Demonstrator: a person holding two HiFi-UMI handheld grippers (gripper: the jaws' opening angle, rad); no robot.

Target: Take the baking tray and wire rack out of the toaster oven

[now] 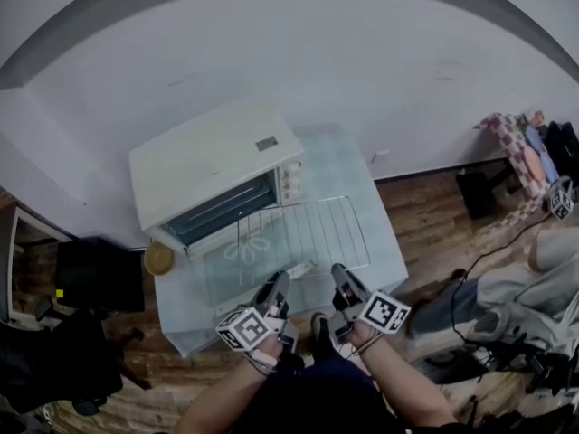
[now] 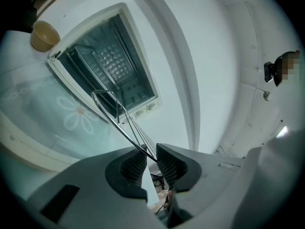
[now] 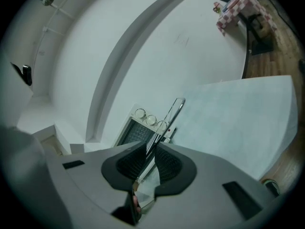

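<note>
The white toaster oven (image 1: 213, 165) stands on a table with a pale blue cloth (image 1: 357, 174). Its glass door (image 1: 226, 259) lies folded down in front of it. The wire rack (image 1: 303, 231) is outside the oven, held about level over the door and the cloth. My left gripper (image 1: 276, 294) is shut on the left part of its near edge, my right gripper (image 1: 341, 283) on the right part. The left gripper view has the rack's wires (image 2: 114, 116) running from between the pads (image 2: 167, 163) toward the oven's opening (image 2: 109, 66). The right gripper view shows the rack (image 3: 170, 117) edge-on. The oven's inside is dark; I cannot make out the baking tray.
A small yellow bowl (image 1: 158, 259) stands at the oven's left front corner, also in the left gripper view (image 2: 44, 35). The table's near edge (image 1: 298, 310) is just before my grippers. A white wall (image 1: 317, 61) rises behind the oven. Cables, dark furniture and clothes (image 1: 516, 143) lie on the wooden floor.
</note>
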